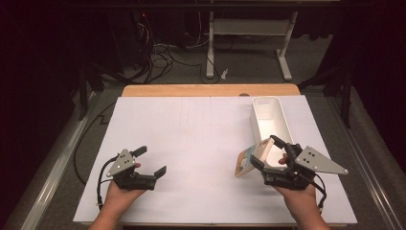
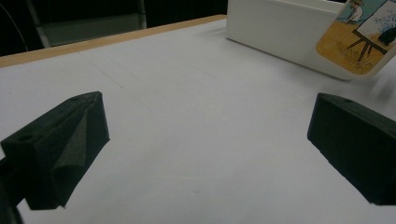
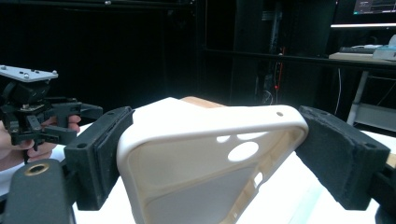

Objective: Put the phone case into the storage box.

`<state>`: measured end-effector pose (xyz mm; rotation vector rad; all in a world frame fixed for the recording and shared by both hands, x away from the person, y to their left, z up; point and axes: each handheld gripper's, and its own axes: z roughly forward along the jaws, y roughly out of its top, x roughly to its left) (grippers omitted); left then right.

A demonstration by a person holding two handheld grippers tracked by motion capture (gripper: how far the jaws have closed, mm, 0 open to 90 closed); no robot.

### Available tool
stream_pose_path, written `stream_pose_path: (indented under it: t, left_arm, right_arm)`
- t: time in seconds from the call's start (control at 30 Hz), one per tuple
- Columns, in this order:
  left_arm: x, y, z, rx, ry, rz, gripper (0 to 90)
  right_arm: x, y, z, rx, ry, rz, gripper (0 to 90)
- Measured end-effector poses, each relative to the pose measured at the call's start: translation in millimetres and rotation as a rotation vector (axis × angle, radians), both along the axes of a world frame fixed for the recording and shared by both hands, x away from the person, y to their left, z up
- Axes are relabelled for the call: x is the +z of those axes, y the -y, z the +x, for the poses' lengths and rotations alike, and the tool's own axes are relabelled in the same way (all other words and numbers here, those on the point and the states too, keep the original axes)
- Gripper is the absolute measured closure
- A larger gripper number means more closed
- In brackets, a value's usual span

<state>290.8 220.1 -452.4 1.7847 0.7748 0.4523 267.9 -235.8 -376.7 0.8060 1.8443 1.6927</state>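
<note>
Your right tool (image 1: 269, 152) was clamped on a cream phone case (image 1: 253, 158), pads pressed against its two long edges, the case lifted clear of the bench (image 1: 191, 143) and tilted. The case hung just beside the near end of the white tray (image 1: 268, 120). Your left tool (image 1: 151, 162) sat well apart from the tray, jaws spread wide with nothing between them, low over the bench.
</note>
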Motion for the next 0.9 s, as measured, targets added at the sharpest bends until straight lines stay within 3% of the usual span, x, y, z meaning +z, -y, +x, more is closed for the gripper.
stream_pose_path:
  t: [0.57,0.9]
  left_arm:
    - [-0.8,2.1,-0.5,-0.003,0.005,0.030,0.4]
    - [-1.2,1.8,-0.7,0.000,0.013,0.037,0.6]
  right_arm:
    - [8.6,-0.4,-3.0,-0.034,0.005,0.024,14.4]
    - [23.8,3.7,-8.0,-0.070,0.053,0.039,14.4]
